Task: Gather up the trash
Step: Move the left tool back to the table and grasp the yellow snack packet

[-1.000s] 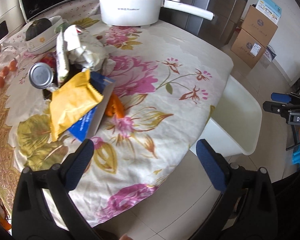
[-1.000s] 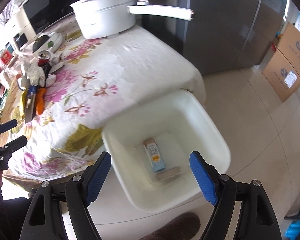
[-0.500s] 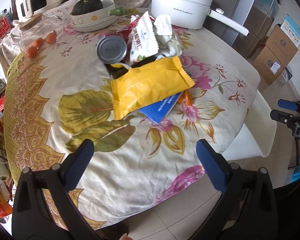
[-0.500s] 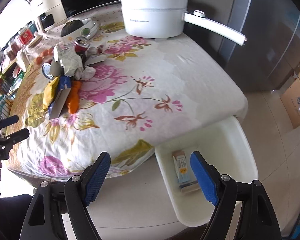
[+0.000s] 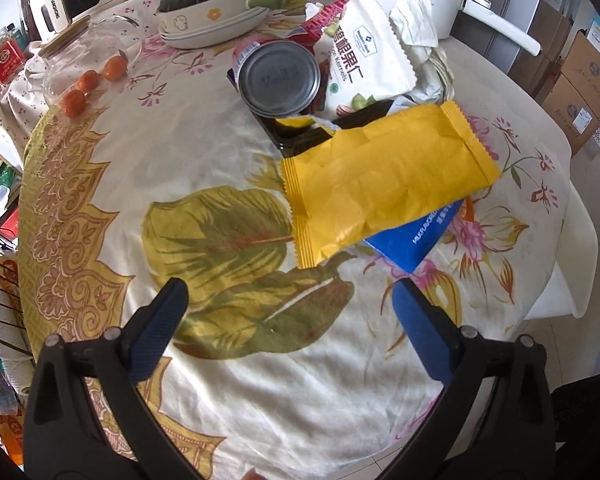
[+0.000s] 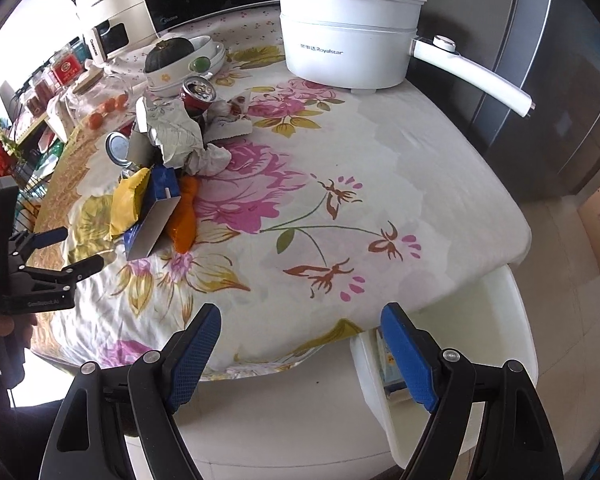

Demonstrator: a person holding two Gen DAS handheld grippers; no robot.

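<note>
So far only a carton (image 6: 389,360) lies in your white bin (image 6: 516,320); the yellow wrapper (image 5: 384,184), tin can (image 5: 278,78) and rest are piled up-table. Both grippers (image 5: 290,308) (image 6: 300,332) gape empty.

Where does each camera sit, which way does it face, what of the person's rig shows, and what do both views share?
Left wrist: on the left hand-held gripper, facing down at the yellow wrapper; open fingers show.
Right wrist: on the right hand-held gripper, facing the table edge and white bin; open fingers show.
Shared: yellow wrapper, white pot.
</note>
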